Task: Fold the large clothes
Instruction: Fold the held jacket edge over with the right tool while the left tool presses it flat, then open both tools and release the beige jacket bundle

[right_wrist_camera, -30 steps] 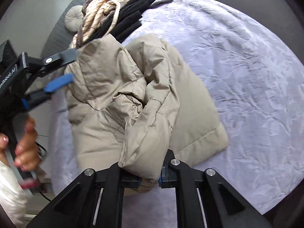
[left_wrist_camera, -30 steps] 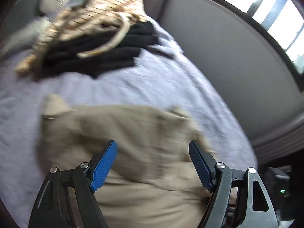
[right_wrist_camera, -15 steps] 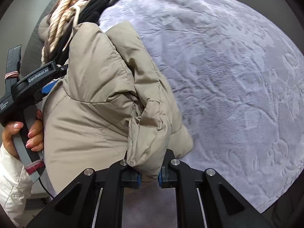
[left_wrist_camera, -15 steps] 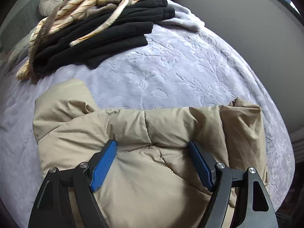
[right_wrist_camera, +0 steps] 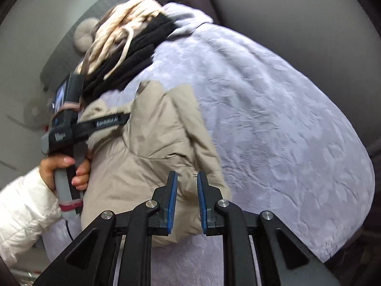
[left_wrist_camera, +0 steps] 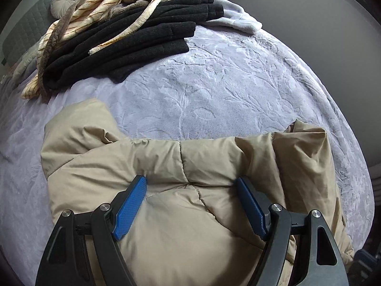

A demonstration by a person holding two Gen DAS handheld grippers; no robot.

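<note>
A beige puffer jacket [left_wrist_camera: 181, 205] lies folded in a bundle on the lilac bedspread [left_wrist_camera: 214, 90]. My left gripper [left_wrist_camera: 190, 188] is wide open, its blue pads pressing down on the top of the jacket. In the right wrist view the jacket [right_wrist_camera: 147, 152] lies to the left of the middle. My right gripper [right_wrist_camera: 187, 186] is a little open and empty, lifted just above the jacket's near edge. The left gripper also shows in the right wrist view [right_wrist_camera: 109, 121], resting on the jacket, held by a hand.
A pile of black garments [left_wrist_camera: 133, 45] with a cream striped blanket [left_wrist_camera: 114, 4] on top lies at the head of the bed. A round cushion [left_wrist_camera: 67, 0] sits behind it. A grey wall [left_wrist_camera: 309, 19] runs along the bed's far side.
My right gripper has opened and let go of the jacket sleeve, and pulled back and up. My left gripper has settled onto the jacket and stays open.
</note>
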